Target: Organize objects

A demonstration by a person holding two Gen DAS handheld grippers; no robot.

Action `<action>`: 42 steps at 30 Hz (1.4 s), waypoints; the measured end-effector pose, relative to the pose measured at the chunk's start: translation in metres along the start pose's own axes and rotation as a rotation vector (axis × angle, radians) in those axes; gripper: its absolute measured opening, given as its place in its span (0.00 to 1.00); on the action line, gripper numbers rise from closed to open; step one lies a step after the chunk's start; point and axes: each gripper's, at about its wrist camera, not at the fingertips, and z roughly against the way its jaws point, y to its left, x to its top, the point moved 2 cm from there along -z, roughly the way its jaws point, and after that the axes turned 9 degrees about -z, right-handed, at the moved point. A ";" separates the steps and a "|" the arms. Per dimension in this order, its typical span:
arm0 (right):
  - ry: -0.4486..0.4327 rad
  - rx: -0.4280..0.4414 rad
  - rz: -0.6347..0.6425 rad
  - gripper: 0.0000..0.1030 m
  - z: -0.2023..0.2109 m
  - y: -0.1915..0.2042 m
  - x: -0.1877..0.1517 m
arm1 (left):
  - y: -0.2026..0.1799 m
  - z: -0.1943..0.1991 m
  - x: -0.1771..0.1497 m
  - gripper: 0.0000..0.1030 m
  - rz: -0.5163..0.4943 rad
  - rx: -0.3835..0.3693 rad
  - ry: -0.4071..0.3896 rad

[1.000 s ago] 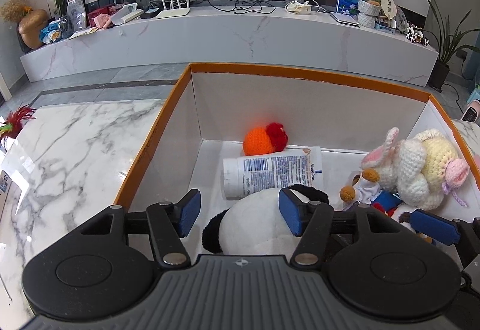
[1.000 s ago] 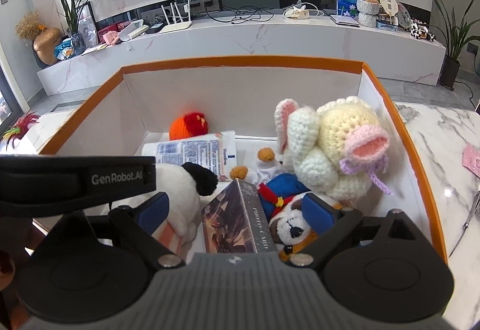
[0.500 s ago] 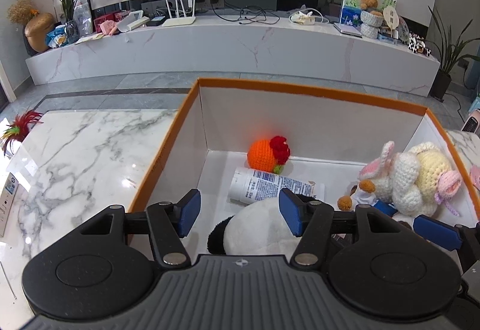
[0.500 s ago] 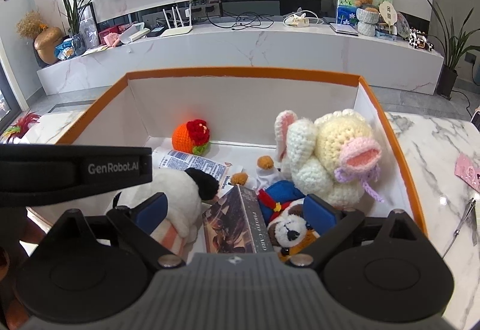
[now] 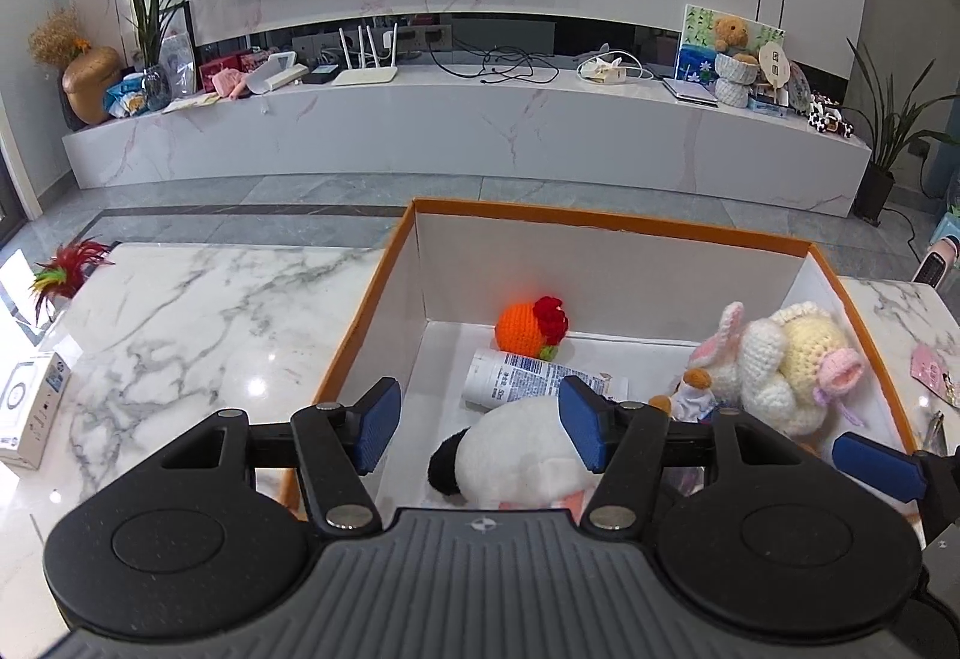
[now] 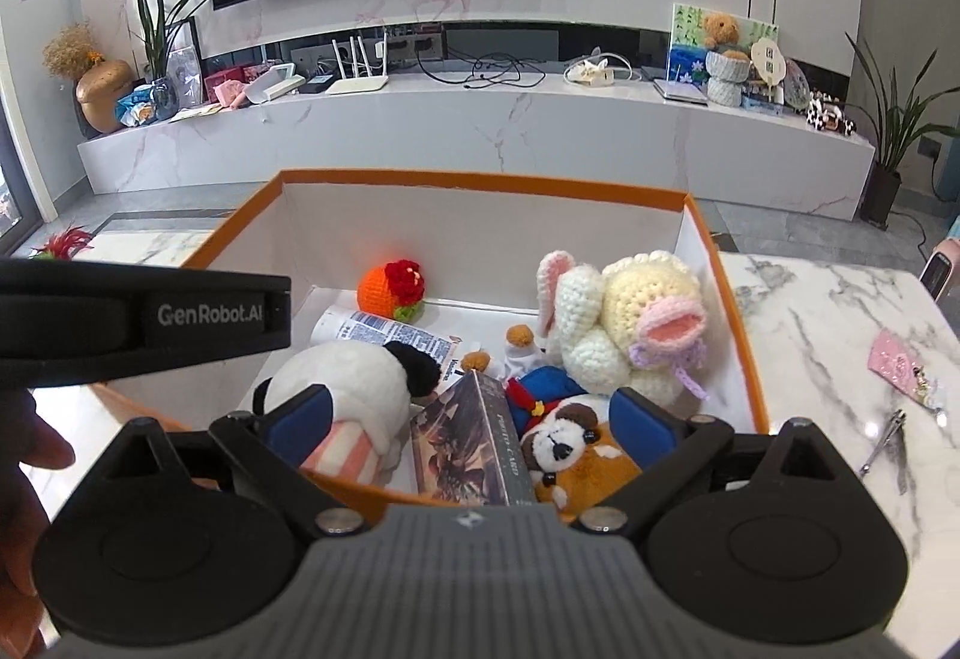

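Both claws released, left claw (image 5: 477,431) over the panda plush (image 5: 510,458), right claw (image 6: 471,419), jaws just widening, over card box (image 6: 474,443), orange-rimmed box (image 6: 480,177) on marble bench (image 5: 180,311), white carton (image 5: 30,407) at nine o'clock.

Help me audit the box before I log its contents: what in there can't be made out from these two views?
- Panda plush: lower body hidden behind the left gripper in the left wrist view.
- Card box: near end cut off by the right gripper; lettering too small to read.
- Dog plush: partly behind a gripper finger.
- Lotion tube: label print too small; one end under the panda.
- Orange box: near floor unseen.
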 end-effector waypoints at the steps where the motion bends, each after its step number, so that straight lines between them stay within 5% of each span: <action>1: -0.005 -0.001 0.003 0.96 0.004 0.001 -0.001 | 0.000 0.004 -0.001 0.67 -0.004 0.003 -0.004; 25: -0.050 0.026 0.115 0.97 0.085 0.030 -0.030 | 0.013 0.086 -0.032 0.68 -0.037 0.068 -0.068; 42: -0.042 0.038 0.157 0.97 0.116 0.032 -0.052 | 0.021 0.112 -0.069 0.68 -0.048 0.077 -0.045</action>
